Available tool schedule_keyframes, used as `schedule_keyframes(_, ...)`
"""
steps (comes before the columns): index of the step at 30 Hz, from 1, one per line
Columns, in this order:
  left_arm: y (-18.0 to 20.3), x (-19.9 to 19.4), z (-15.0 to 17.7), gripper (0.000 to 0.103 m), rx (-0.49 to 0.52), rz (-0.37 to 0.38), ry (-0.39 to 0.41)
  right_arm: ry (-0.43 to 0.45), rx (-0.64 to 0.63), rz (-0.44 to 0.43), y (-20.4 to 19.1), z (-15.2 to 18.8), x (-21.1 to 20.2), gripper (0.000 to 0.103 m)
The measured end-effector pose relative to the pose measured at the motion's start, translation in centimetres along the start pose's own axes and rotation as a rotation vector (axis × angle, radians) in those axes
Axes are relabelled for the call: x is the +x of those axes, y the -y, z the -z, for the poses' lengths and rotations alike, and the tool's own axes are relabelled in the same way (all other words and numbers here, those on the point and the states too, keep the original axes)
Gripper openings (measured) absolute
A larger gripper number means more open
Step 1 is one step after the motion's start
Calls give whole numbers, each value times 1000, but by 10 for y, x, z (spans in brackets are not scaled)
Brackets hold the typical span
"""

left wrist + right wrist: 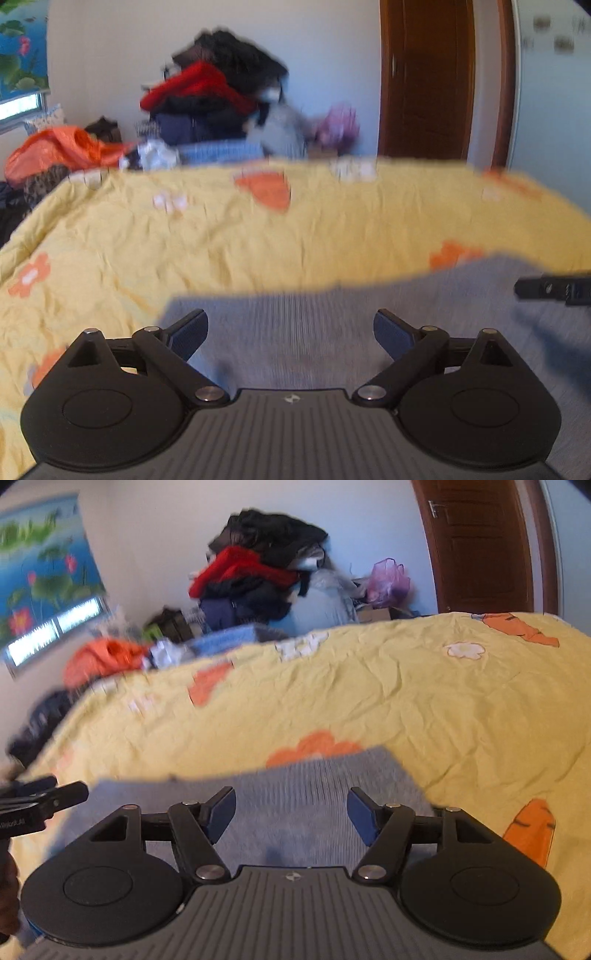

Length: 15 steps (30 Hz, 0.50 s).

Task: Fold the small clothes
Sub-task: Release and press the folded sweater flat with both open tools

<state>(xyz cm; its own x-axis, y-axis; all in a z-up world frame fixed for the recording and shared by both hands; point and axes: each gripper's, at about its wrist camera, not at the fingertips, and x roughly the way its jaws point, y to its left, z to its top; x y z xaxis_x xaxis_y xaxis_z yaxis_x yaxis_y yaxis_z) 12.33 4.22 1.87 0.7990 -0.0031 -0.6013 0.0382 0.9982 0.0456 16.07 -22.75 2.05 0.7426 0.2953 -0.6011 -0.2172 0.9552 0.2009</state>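
Observation:
A grey-blue knitted garment (pixel 332 332) lies flat on the yellow bedspread (pixel 221 229), near the front edge. My left gripper (pixel 290 334) hovers over its left part, jaws wide apart with nothing between the pads. The right gripper's finger (pixel 546 290) pokes in at the right edge of the left wrist view. In the right wrist view the same garment (pixel 295 794) spreads under my right gripper (pixel 291 814), which is open and empty above the cloth. The left gripper (pixel 40 799) shows at the left edge there.
The yellow bedspread (pixel 424 709) with orange carrot and flower prints stretches away behind the garment. A heap of clothes (pixel 218 96) is stacked against the far wall, an orange bag (pixel 55 151) lies at the left, and a brown door (pixel 428 77) stands at the right.

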Motion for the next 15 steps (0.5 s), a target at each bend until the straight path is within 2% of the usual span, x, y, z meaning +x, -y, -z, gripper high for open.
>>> schedule_keyframes(2,-5,15,19,97,8,0,-76,-3,-33,57,7,15,4,59)
schedule_keyframes(3,-13,15,29,97,-12,16,-51,25,-51,57,12,23,0,58)
schedule_keyframes(5,-31,15,33,98,-77,54,-57,53,-88,46,17,33,-8,58)
schedule_keyframes(8,-29,18,29,99,-62,11,-62,49,-78,50,17,29,-8,60)
schedule_keyframes(11,-20,9,25,99,-43,-54,-62,41,-94,97,5,25,-13,61)
schedule_keyframes(13,-15,-12,26,97,-55,-64,-56,85,-74,93,-4,26,-36,66)
schedule_keyframes(15,-8,-27,32,97,-69,-21,-64,126,-82,56,-11,34,-56,79)
